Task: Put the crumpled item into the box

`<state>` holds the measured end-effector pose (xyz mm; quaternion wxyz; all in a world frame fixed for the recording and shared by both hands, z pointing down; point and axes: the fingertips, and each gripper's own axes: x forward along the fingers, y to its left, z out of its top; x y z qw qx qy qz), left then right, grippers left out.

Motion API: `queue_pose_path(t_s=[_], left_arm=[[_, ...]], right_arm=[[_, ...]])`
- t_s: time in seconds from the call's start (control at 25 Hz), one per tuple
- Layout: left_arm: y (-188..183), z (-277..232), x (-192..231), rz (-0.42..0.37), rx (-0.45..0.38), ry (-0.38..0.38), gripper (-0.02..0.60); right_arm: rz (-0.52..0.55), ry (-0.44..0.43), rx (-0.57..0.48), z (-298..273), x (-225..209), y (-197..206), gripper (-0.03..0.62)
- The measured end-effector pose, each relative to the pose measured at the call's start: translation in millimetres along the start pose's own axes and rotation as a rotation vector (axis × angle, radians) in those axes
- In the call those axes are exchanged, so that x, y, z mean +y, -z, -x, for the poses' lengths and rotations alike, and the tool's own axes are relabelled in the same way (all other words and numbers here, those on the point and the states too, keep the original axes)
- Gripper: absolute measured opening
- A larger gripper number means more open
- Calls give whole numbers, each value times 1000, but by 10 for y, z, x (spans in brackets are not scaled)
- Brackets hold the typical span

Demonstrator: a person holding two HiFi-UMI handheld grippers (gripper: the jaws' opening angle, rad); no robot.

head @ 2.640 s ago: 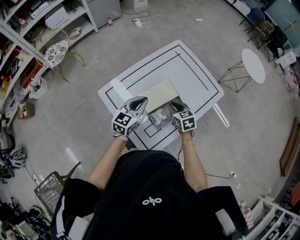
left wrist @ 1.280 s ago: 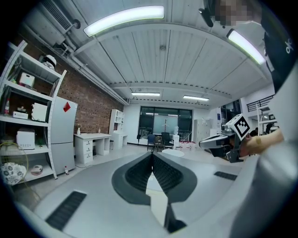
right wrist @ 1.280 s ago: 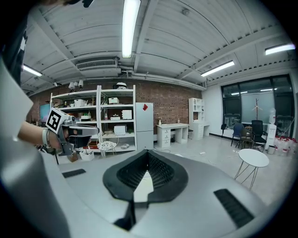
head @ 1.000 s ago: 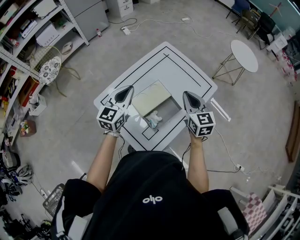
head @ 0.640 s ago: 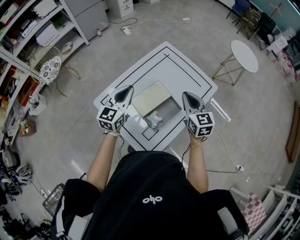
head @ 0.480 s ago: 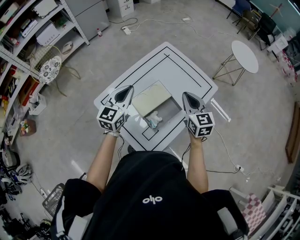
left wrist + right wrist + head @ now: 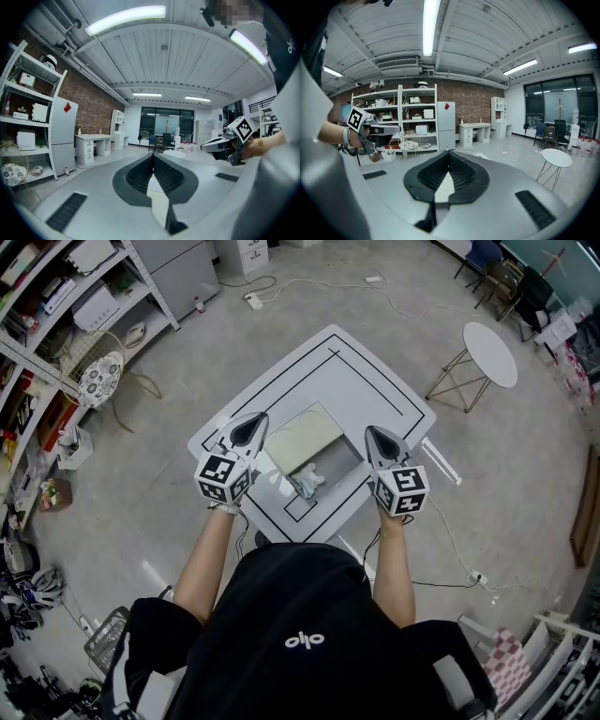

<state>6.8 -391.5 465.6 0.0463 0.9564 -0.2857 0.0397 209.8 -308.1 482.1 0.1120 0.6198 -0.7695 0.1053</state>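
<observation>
Patience: with your left claw and right claw both pressed together empty, hold them clear of the box and check the wad sits inside.

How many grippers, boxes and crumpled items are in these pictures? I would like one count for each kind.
grippers: 2, the left gripper and the right gripper
box: 1
crumpled item: 1
total: 4
</observation>
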Motion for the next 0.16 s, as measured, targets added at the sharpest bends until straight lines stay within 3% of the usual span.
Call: queue_pose_path(t_s=[0.16], left_arm=[[10, -10, 6, -1, 5, 4, 8]], right_arm=[[-4, -1, 3, -16, 7, 14, 9]])
